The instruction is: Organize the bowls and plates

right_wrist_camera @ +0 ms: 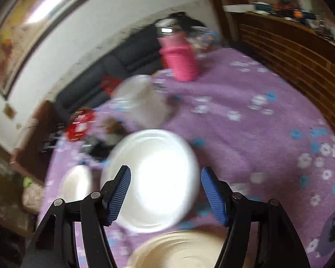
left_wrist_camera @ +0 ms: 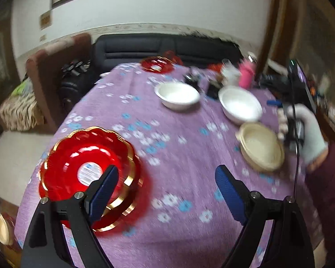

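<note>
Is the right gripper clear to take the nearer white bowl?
Probably yes. The right gripper is open with the white bowl right ahead between its fingers, nothing between them. The cream plate lies nearer, below the fingers, apparently clear.

Red plate (left_wrist_camera: 87, 167) sticker's print seems too blurred.

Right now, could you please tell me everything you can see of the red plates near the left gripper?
The red plates look like glossy translucent plastic, scalloped at the edge with a gold rim. Several rims show offset, so it appears to be a stack, slightly fanned. A white printed label sits in the centre of the top one. The stack rests flat on the purple flowered tablecloth, near the table's left edge. The left gripper is open; its left finger overlaps the stack in view, though contact cannot be told.
</note>
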The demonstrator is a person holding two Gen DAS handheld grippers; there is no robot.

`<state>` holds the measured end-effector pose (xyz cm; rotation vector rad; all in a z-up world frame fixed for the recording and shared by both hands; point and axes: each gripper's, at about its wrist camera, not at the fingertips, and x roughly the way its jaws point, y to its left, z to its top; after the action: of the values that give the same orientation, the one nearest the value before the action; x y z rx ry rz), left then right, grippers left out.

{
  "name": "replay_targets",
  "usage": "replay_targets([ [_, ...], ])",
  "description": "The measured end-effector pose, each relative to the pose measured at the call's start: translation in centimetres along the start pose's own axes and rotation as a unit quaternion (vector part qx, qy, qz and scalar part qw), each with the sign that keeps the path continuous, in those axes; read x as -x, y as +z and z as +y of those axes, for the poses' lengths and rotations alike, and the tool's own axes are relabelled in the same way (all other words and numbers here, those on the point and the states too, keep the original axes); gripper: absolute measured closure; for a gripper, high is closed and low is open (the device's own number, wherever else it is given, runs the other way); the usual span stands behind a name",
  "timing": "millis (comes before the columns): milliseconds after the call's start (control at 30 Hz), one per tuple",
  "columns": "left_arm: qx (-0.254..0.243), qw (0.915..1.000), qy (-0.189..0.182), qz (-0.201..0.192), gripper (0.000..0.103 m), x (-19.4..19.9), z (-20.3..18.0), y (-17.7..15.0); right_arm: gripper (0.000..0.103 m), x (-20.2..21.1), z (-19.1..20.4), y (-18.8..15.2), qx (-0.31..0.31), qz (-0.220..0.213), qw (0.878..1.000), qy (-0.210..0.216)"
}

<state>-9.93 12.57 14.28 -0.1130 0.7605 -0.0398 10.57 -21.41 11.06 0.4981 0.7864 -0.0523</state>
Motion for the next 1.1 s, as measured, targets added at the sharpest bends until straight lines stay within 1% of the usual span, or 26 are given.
replay_targets([
  [67, 0.027, 0.9996, -0.002, -0.01, 0.015, 0.3, 1.6, 0.5, 0.033, -0.4, 2.8, -0.3, 0.014, 0.019, 0.999, 0.038],
  [133, 0.04, 0.9991, -0.004, -0.014, 0.015, 0.3, 2.5, 0.6, 0.033, -2.2, 6.1, -1.1, 0.028, 0.055, 0.996, 0.07],
  [200, 0.045, 0.9989, -0.006, -0.01, 0.015, -0.1, 3.2, 0.6, 0.032, -4.5, 9.2, -2.1, 0.04, 0.089, 0.992, 0.08],
  [367, 0.055, 0.9985, -0.006, 0.002, 0.015, -1.0, 4.7, 0.9, 0.032, -10.0, 14.2, -4.7, 0.053, 0.141, 0.987, 0.063],
  [433, 0.059, 0.9981, -0.013, 0.001, 0.015, -1.2, 5.4, 2.0, 0.032, -11.8, 15.5, -5.6, 0.056, 0.15, 0.986, 0.05],
  [500, 0.063, 0.9979, -0.016, -0.004, 0.015, -1.7, 6.1, 4.0, 0.032, -12.6, 16.0, -5.9, 0.058, 0.151, 0.986, 0.042],
  [567, 0.068, 0.9976, -0.015, -0.001, 0.015, -2.5, 6.7, 6.4, 0.032, -13.0, 16.1, -6.1, 0.054, 0.15, 0.986, 0.042],
  [633, 0.079, 0.9964, -0.031, 0.01, 0.015, -4.3, 7.0, 9.7, 0.032, -13.1, 15.7, -6.3, 0.052, 0.146, 0.987, 0.044],
  [667, 0.081, 0.996, -0.035, 0.015, 0.015, -5.0, 7.1, 10.6, 0.032, -13.1, 15.5, -6.4, 0.051, 0.141, 0.988, 0.044],
  [767, 0.094, 0.9937, -0.046, 0.04, 0.015, -8.9, 7.0, 14.4, 0.033, -13.3, 14.5, -6.4, 0.037, 0.135, 0.989, 0.047],
  [833, 0.101, 0.9924, -0.038, 0.059, 0.015, -12.0, 6.7, 16.3, 0.036, -13.4, 13.9, -6.3, 0.028, 0.135, 0.989, 0.049],
  [900, 0.1, 0.9901, -0.018, 0.096, 0.015, -15.9, 6.3, 17.9, 0.044, -13.5, 13.7, -6.2, 0.025, 0.137, 0.989, 0.05],
  [933, 0.107, 0.9881, -0.013, 0.109, 0.015, -17.3, 6.3, 18.2, 0.047, -13.6, 13.6, -6.1, 0.023, 0.139, 0.989, 0.053],
  [967, 0.115, 0.9852, -0.01, 0.127, 0.015, -19.2, 6.2, 18.3, 0.05, -13.7, 13.5, -6.1, 0.02, 0.143, 0.988, 0.056],
  [1033, 0.137, 0.9774, -0.004, 0.161, 0.016, -22.5, 6.2, 18.0, 0.05, -13.9, 13.4, -6.1, 0.013, 0.149, 0.987, 0.059],
  [1067, 0.156, 0.9698, -0.005, 0.187, 0.016, -24.6, 6.1, 17.5, 0.051, -13.9, 13.3, -6.2, 0.009, 0.151, 0.987, 0.059],
  [1100, 0.17, 0.9643, -0.006, 0.203, 0.016, -25.9, 6.1, 17.2, 0.052, -14.1, 13.3, -6.3, 0.006, 0.154, 0.986, 0.061],
])
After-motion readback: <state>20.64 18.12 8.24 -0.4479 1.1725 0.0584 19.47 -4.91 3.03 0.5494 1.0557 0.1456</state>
